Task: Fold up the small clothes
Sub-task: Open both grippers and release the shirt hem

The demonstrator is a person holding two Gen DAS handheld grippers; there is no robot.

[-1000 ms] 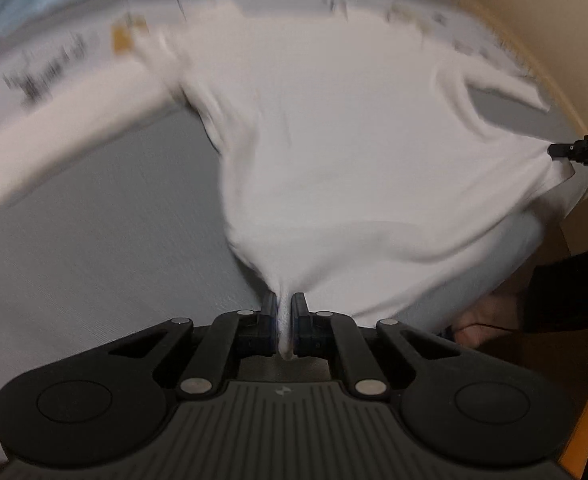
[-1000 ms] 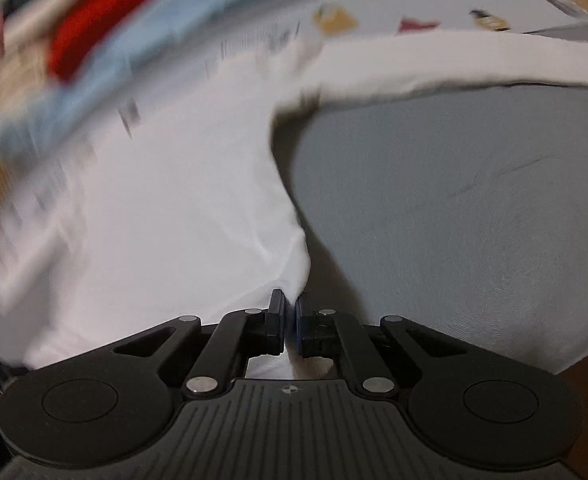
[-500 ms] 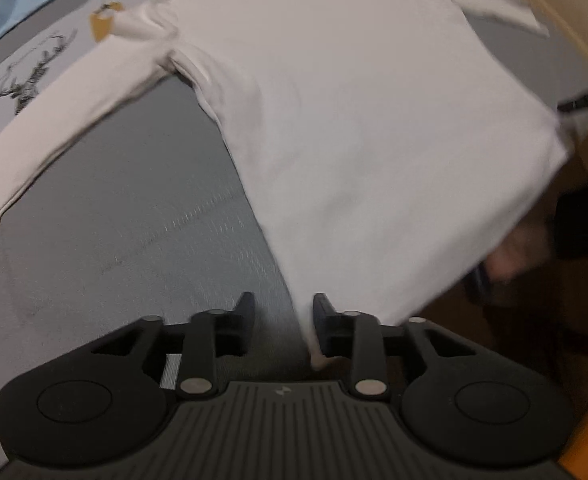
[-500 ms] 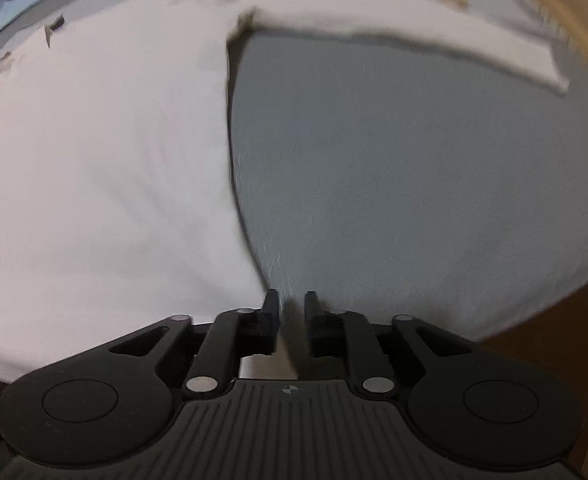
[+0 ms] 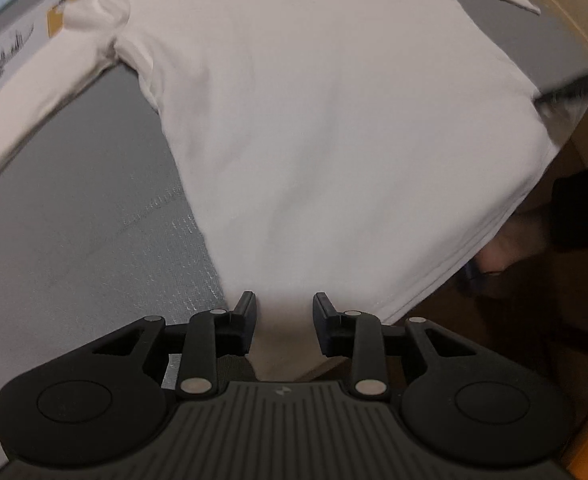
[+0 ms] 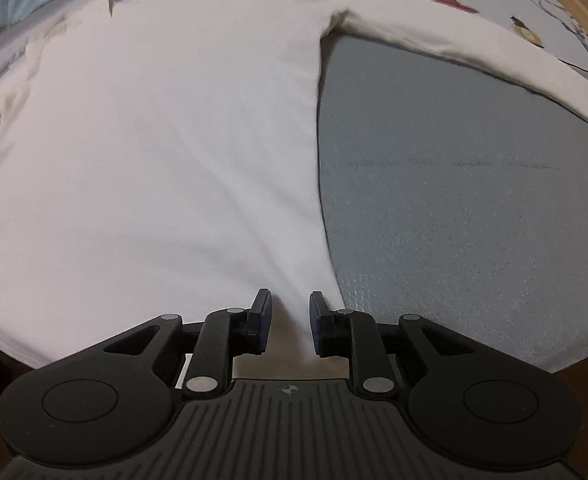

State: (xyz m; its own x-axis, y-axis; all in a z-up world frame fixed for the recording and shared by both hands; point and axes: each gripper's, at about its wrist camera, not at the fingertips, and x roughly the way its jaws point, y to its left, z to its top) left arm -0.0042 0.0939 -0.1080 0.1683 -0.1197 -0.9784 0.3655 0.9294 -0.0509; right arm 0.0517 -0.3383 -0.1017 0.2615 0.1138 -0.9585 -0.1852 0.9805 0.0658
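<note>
In the left wrist view, a white long-sleeved cotton shirt (image 5: 326, 128) is spread flat on a grey woven mat (image 5: 73, 240), one sleeve stretched toward 10 o'clock. The left gripper (image 5: 281, 308) has just been opening; its jaws are parted, the hem corner lying loose between them.

In the right wrist view, the shirt is seen from 9 to 12 o'clock, the mat at 3 o'clock. The right gripper (image 6: 289, 308) has just been opening; the hem lies unpinched between its jaws.

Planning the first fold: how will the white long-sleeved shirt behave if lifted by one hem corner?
The white long-sleeved shirt looks thin and soft, so it would probably droop. Its spread sleeve would likely trail. It lies flat on the textured grey mat, so dragging may bunch it.
</note>
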